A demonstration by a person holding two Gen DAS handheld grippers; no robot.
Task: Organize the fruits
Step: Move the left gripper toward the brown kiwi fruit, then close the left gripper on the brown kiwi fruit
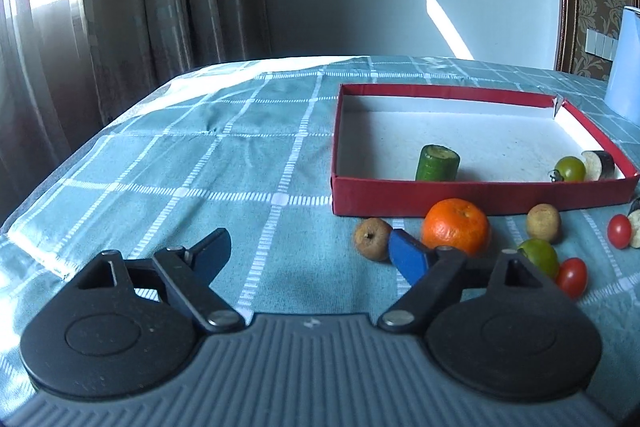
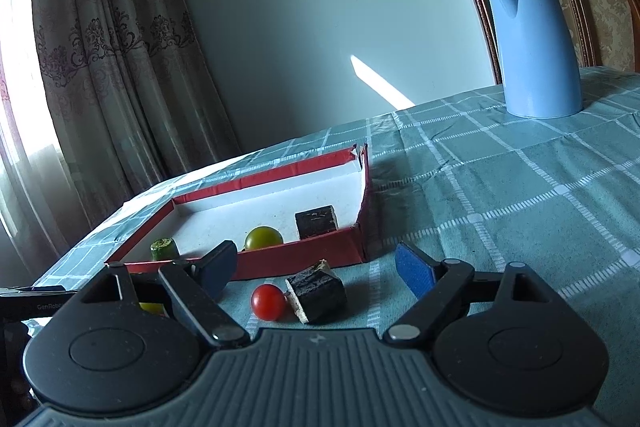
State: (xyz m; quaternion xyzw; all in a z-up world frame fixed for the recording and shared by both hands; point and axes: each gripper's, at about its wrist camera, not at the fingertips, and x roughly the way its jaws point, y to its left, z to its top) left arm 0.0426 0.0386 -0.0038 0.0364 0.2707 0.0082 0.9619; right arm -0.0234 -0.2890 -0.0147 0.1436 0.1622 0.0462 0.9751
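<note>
Three pieces in red box (image 1: 472, 195): cucumber chunk (image 1: 437, 163), green tomato (image 1: 571, 168), eggplant slice (image 1: 598, 165).

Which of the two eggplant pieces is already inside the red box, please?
The eggplant chunk in the red box's near right corner, beside the green tomato; the other piece lies outside on the cloth.

My left gripper (image 1: 310, 255) hangs over bare tablecloth (image 1: 180, 155). The box (image 1: 480, 197) lies ahead to its right, holding a cucumber piece (image 1: 437, 163). An orange (image 1: 456, 226) sits just right of my right fingertip, before the box. Between my right gripper's (image 2: 316, 269) fingers lie a tomato (image 2: 268, 301) and an eggplant chunk (image 2: 318, 290); a jug (image 2: 536, 47) stands far ahead right.
</note>
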